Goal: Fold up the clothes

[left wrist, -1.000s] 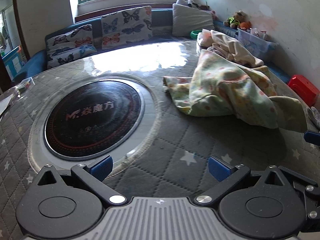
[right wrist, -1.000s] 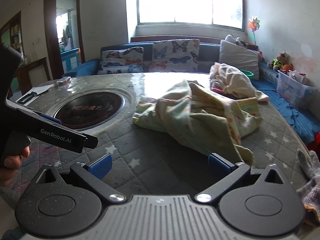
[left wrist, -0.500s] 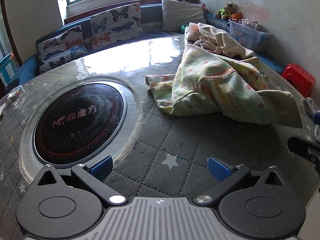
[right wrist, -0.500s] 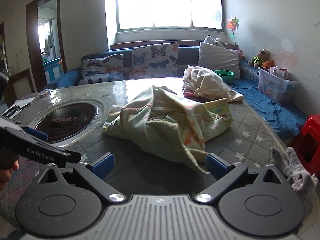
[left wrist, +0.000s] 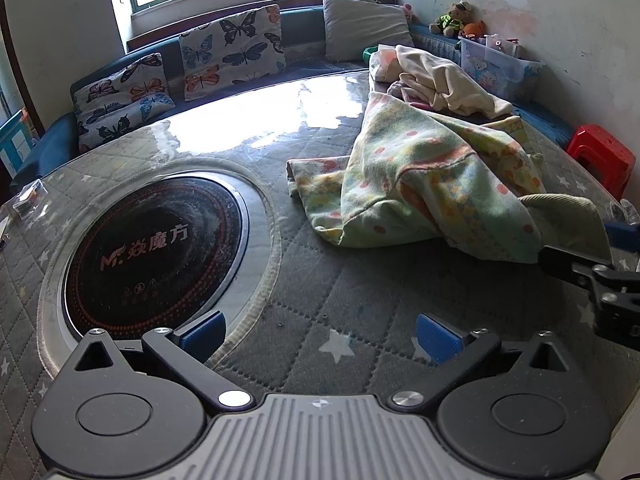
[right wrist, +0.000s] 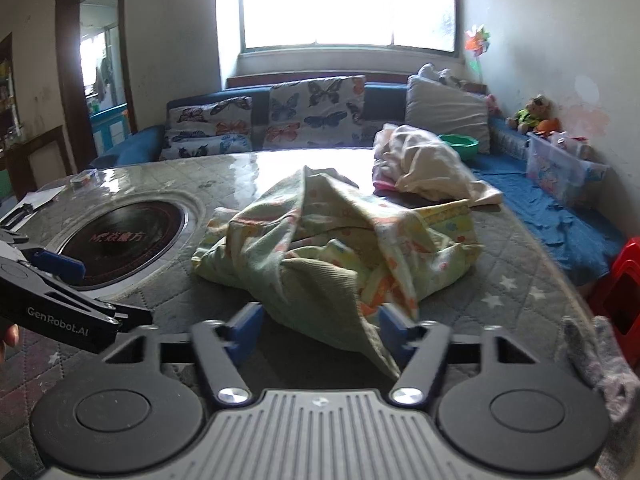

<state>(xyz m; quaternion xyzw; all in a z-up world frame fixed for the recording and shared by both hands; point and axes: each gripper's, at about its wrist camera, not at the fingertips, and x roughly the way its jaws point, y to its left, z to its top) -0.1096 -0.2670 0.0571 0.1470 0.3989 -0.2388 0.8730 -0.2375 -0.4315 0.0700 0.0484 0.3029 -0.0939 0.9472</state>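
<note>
The quilted table (left wrist: 328, 288) carries two separate cloth heaps: one crumpled green printed garment (left wrist: 432, 184) at the centre-right, and one cream garment pile (left wrist: 436, 80) behind it at the far edge. The green garment lies bunched, with its long axis running from the far side of the table toward the near right edge; a ribbed olive corner points at the right gripper. One round black induction plate (left wrist: 156, 244) is set into the table, left of the garment and apart from it. Only the right wrist view shows the doorway (right wrist: 102, 64) and the grey knitted item (right wrist: 608, 364) at the table's right edge; only the left wrist view shows the full plate face with its printed logo. Three butterfly cushions (right wrist: 316, 110) and one grey pillow (right wrist: 448, 108) line the bench. The right gripper (right wrist: 318, 328) has its fingers apart on either side of the garment's near corner, not closed on it. The left gripper (left wrist: 318, 334) hovers above bare quilt, fingers wide apart, holding nothing.
</note>
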